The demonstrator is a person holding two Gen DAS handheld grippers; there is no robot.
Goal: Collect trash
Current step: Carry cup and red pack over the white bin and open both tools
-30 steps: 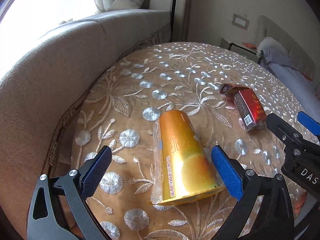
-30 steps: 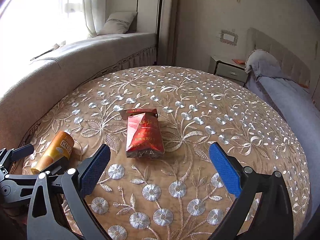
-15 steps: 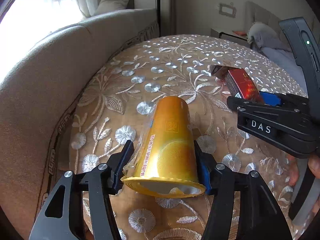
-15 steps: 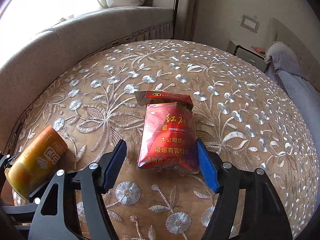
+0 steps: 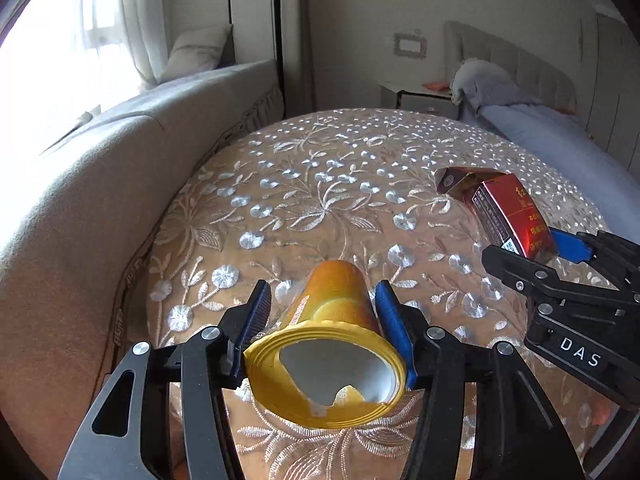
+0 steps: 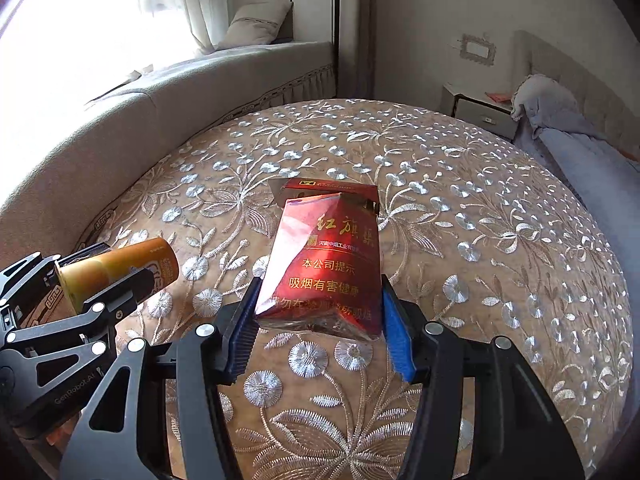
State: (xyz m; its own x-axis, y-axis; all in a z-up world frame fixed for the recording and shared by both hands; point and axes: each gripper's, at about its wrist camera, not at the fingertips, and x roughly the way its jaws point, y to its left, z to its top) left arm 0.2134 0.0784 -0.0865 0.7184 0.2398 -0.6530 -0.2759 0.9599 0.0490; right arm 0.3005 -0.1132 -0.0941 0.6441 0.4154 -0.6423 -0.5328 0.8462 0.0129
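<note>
A yellow paper cup [image 5: 332, 316] with a torn foil lid is held off the table, its wide mouth turned toward the camera. My left gripper [image 5: 322, 296] is shut on it, blue pads pressing both sides. The cup [image 6: 120, 268] and the left gripper [image 6: 96, 276] also show at the left of the right wrist view. A red cigarette pack [image 6: 324, 268] with its lid flipped open sits between the blue pads of my right gripper [image 6: 320, 292], which is shut on its near end. The left wrist view has the pack [image 5: 504, 212] and right gripper [image 5: 532, 250] at the right.
The round table wears a gold cloth [image 6: 480, 220] embroidered with silver flowers. A grey curved sofa back [image 5: 80, 200] runs along its left edge. A window seat with a cushion [image 6: 256, 24] is behind, and a nightstand [image 6: 476, 112] and bed [image 6: 580, 140] stand to the right.
Both grippers went from wide open to shut, the left on the cup, the right on the pack. The cup came up off the cloth and tipped its mouth toward the camera.
</note>
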